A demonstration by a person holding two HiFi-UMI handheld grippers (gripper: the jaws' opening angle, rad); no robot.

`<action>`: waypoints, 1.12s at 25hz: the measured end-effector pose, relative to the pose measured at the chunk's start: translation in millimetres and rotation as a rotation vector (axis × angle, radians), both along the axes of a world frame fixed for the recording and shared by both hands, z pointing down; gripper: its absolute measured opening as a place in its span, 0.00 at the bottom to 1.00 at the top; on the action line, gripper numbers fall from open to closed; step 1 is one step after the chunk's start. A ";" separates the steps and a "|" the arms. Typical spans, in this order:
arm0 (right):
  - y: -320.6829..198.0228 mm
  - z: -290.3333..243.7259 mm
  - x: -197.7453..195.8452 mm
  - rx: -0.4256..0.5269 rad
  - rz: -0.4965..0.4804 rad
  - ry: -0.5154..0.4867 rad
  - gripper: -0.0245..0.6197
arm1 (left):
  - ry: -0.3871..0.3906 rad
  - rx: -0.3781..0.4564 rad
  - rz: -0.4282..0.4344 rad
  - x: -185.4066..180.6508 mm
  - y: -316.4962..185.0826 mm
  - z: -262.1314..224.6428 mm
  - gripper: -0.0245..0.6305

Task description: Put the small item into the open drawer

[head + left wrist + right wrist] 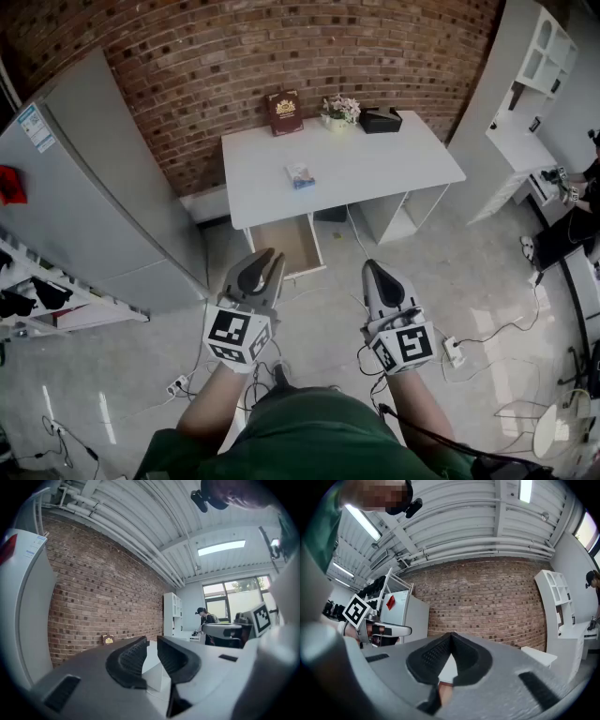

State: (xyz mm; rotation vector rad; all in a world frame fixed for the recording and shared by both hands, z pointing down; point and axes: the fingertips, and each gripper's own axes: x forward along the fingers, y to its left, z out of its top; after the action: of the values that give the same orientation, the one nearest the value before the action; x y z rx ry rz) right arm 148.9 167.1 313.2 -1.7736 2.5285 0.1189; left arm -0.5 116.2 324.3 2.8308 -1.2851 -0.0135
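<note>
The person stands well back from the white counter (375, 173), which sits at twelve o'clock against the brick wall (216, 66). The small item (300, 175), a little blue-and-white packet, lies near the middle of the counter top. It is well apart from the book (283, 112), flowers (339, 110) and black box (380, 119) lined up along the wall edge, so it looks easy to reach from the front. The open drawer (286, 244) juts out below the counter's left half, at about seven o'clock from the item, its wooden bottom bare; the drop into it should be short. The left hand-held gripper (266, 255) and the right hand-held gripper (369, 266) are held level, both pointing to twelve o'clock, which suggests the approach has not begun. The left one's jaws stand a narrow gap apart with nothing between them; the right one's jaws meet at the tips, empty, and would have to widen before any pick. The fridge (94, 187) at ten o'clock and the white shelf (525, 84) at two o'clock stand clear of the path, though the power strip (453, 350) on the floor could catch a foot.
</note>
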 end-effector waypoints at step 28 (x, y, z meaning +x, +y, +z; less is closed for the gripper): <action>-79.4 8.0 -61.5 -0.044 0.156 0.034 0.04 | 0.041 -0.049 -0.035 -140.7 -101.0 32.0 0.13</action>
State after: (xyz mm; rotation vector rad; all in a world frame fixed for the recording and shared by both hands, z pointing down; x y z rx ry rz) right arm 87.3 87.7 321.2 -2.0018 2.4303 0.1010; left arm -141.2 15.2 356.3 2.7523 -1.3082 -0.0396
